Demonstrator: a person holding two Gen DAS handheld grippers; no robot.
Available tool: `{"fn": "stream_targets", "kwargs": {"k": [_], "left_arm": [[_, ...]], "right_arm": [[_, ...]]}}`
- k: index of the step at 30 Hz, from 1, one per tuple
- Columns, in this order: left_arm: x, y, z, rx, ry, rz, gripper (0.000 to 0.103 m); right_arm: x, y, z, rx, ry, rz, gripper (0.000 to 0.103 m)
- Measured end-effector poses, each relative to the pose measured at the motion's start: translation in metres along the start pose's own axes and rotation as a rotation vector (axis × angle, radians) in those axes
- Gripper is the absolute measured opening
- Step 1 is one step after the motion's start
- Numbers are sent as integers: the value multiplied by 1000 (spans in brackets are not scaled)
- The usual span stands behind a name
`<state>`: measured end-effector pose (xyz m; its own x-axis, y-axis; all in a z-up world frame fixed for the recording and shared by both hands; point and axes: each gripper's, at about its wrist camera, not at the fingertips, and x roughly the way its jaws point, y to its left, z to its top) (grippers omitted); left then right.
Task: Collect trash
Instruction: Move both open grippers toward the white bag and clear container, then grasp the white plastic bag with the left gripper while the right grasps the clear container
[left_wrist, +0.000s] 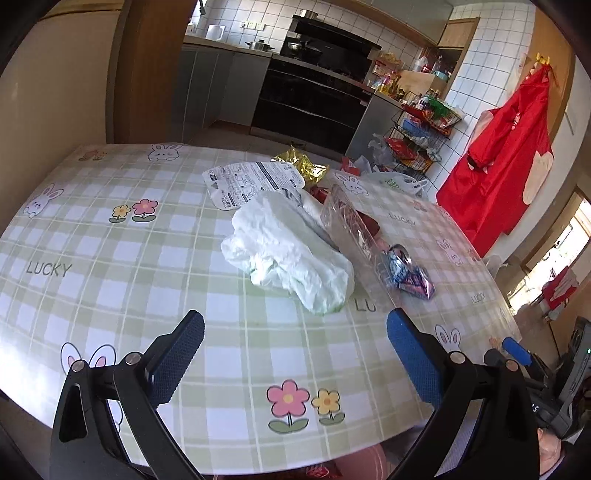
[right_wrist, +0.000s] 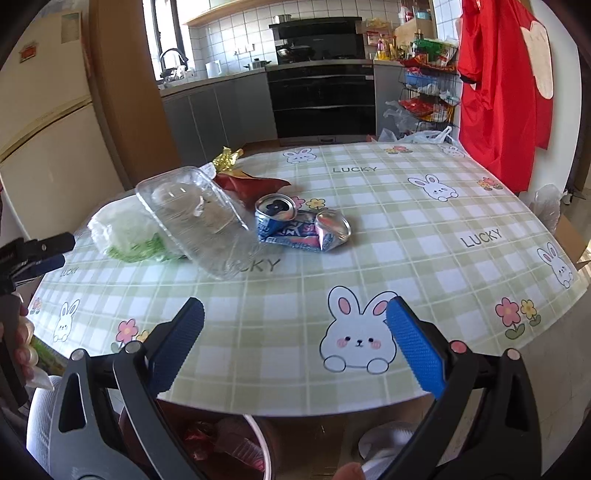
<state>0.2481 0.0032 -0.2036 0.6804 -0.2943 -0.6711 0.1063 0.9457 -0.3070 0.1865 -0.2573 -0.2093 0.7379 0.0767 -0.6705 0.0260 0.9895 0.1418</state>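
Trash lies on a round table with a green checked cloth (left_wrist: 110, 258). A crumpled white plastic bag (left_wrist: 288, 254) lies in the middle, a clear plastic tray (left_wrist: 351, 236) leans on it, and a crushed blue can (left_wrist: 406, 273) lies to the right. A printed white wrapper (left_wrist: 251, 181), gold foil (left_wrist: 303, 166) and a red wrapper lie behind. My left gripper (left_wrist: 295, 332) is open and empty, short of the bag. My right gripper (right_wrist: 295, 321) is open and empty over the near table edge, short of the can (right_wrist: 303, 225), the tray (right_wrist: 199, 218) and the bag (right_wrist: 125, 232).
A bin with red trash (right_wrist: 229, 443) stands under the near table edge. A red apron (left_wrist: 498, 158) hangs on the right wall. A wire rack (left_wrist: 421, 136), a black oven (left_wrist: 314, 99) and kitchen counters stand behind the table. A fridge (right_wrist: 44, 147) stands to the left.
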Motion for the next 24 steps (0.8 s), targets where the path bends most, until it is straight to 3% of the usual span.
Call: {"fn": "stream_targets", "kwargs": {"k": [4, 7, 11, 14, 18, 20, 22, 23, 24], "left_arm": [[29, 12, 21, -81, 22, -17, 97], [52, 19, 31, -164, 41, -89, 97], [79, 33, 35, -286, 70, -121, 97], [90, 41, 32, -347, 80, -118, 97], [100, 48, 24, -381, 118, -131, 96], [103, 50, 21, -387, 138, -155, 86], [101, 53, 20, -376, 139, -189, 56], [97, 53, 20, -359, 130, -185, 51], [93, 53, 21, -341, 116, -191, 40]], "right_arm": [[14, -5, 11, -5, 2, -13, 97], [26, 0, 17, -58, 18, -8, 97], [53, 16, 20, -129, 121, -44, 97], [66, 30, 22, -151, 124, 26, 97], [83, 52, 23, -210, 148, 53, 97], [87, 61, 27, -233, 146, 76, 97], [90, 72, 32, -277, 137, 86, 97], [91, 77, 34, -302, 132, 89, 97], [92, 84, 36, -330, 125, 92, 97]]}}
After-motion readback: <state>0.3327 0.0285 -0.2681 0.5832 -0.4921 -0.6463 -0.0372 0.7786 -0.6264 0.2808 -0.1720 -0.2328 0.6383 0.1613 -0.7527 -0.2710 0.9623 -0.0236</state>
